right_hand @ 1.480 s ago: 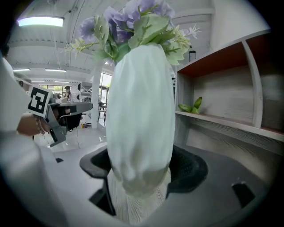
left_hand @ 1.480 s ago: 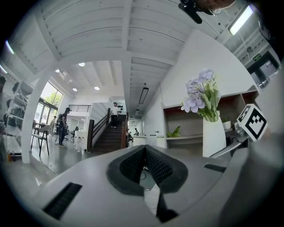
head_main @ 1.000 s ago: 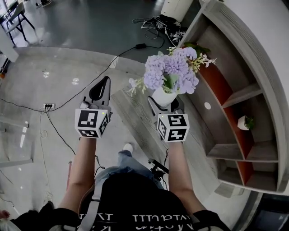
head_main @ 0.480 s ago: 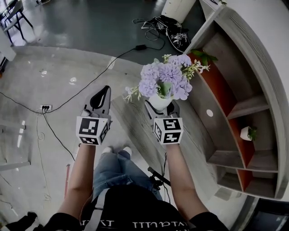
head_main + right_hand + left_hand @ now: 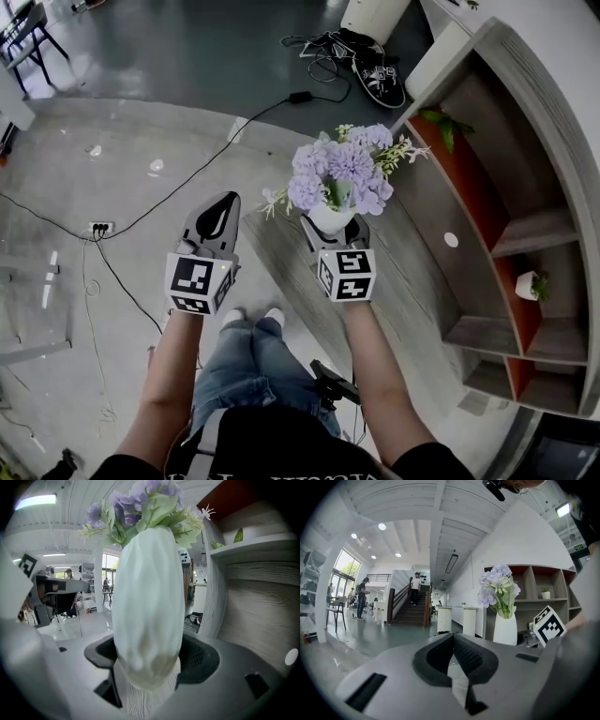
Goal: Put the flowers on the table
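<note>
On my right, shelf unit [image 5: 469, 141]: open wooden compartments, small potted plant [image 5: 531, 284] in one.
Flowers [image 5: 342, 173]: purple, upright in white vase [image 5: 330, 219], held up in the air just beside the shelf unit.
Right tongs [image 5: 336, 236]: clamped on the vase's lower body.
Left tongs [image 5: 453, 656]: I see pads together, nothing between.

Bright, even indoor light. Above the left gripper [image 5: 452, 641], ceiling spotlights [image 5: 382, 526] glare, and the windows [image 5: 344, 569] far to its left are blown out. Both gripper views bend lines and go black at the corners. Between the right gripper's [image 5: 147, 656] jaws the white vase [image 5: 147, 597] is soft; a tube light [image 5: 36, 499] flares up-left. The floor [image 5: 94, 150] shows glare spots.
</note>
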